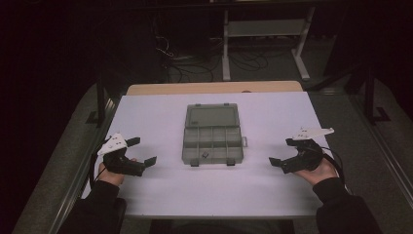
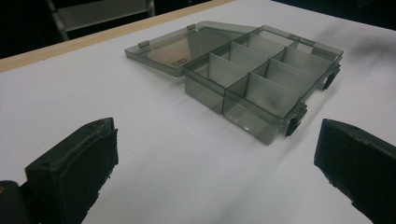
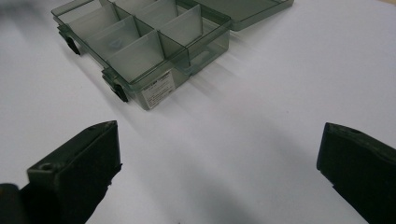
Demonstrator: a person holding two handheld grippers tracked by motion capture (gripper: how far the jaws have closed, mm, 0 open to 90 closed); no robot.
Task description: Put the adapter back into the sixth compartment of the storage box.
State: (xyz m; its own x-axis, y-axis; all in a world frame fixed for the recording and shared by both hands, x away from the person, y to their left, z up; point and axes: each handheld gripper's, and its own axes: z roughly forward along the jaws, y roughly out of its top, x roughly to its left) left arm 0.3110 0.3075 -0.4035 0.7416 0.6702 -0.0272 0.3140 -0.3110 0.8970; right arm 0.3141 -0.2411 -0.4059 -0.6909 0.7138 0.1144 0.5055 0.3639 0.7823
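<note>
A white table (image 1: 160, 195) stands in a dim room, with a strip of pale wood (image 1: 214, 87) showing along its far edge. Near the middle of the table lies a smoky grey, see-through plastic organizer box (image 1: 213, 141). Its lid (image 1: 212, 115) is swung fully open and lies flat on the table on the far side, still joined at the hinges. The tray is split by thin walls into two rows of small compartments. Two dark latches (image 1: 195, 162) stick out from the near wall. A small dark item (image 1: 205, 155) sits in one near-row compartment; it is too small to identify. A pale label (image 3: 159, 89) with tiny unreadable print is on one end wall of the box.

A person in dark sleeves holds a black two-jaw gripper in each hand, one at each side of the box and well apart from it. The left gripper (image 1: 144, 151) is near the table's left edge, its jaws spread wide and pointing toward the box, holding nothing. The right gripper (image 1: 282, 152) mirrors it on the right side, jaws also spread wide and empty. Each carries a pale three-cornered plate on top.

Beyond the table, on the dark floor, are tangled cables (image 1: 204, 61) and the white legs of a stand (image 1: 265, 34).
</note>
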